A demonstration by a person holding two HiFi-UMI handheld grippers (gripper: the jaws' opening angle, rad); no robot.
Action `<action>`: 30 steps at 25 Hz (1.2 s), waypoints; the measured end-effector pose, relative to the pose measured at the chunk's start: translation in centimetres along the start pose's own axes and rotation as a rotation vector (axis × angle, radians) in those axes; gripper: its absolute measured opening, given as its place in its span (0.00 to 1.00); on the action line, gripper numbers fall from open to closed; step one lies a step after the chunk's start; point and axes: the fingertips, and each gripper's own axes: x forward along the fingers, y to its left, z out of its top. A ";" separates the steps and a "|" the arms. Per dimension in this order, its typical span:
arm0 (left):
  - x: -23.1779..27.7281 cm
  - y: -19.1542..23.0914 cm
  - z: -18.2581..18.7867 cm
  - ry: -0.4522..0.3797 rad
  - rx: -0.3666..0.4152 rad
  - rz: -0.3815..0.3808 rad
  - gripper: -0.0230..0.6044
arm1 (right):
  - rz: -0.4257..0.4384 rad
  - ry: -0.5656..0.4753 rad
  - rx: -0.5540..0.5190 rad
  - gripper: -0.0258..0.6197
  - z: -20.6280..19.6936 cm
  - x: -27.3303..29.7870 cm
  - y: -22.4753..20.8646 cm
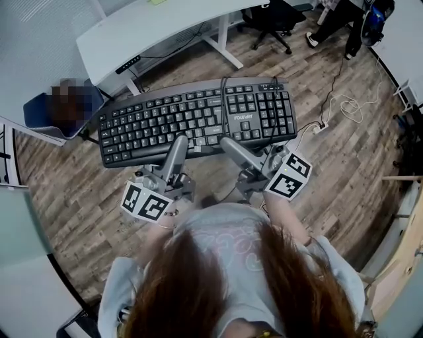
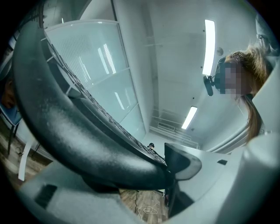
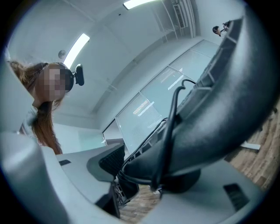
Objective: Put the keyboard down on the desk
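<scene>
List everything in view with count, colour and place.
Black plastic full-size keyboard: one, black, held above the floor.
White-topped desk: one, white, beyond the keyboard.
Black wheeled office chair: one, black, past the desk, top.
Blue chair: one, blue, left of the keyboard.
Loose white cable: one, white, on the floor at right.
Wood-plank floor: one, brown, under everything.
Left gripper: one, grey, shut on the keyboard's near edge.
Right gripper: one, grey, shut on the keyboard's near edge.

Black full-size keyboard (image 1: 195,122), keys up (cord (image 3: 170,127) draped across it), held aloft, near edge clamped by left claw (image 1: 180,141) and right claw (image 1: 228,142).
</scene>
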 end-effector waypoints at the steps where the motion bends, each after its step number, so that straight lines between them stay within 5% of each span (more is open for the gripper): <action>1: 0.0 0.0 -0.1 -0.002 0.003 -0.003 0.49 | 0.006 -0.002 -0.001 0.44 -0.1 0.0 -0.1; 30: 0.2 0.3 -0.5 -0.011 0.037 -0.064 0.49 | 0.022 -0.039 -0.048 0.44 -0.4 -0.1 -0.4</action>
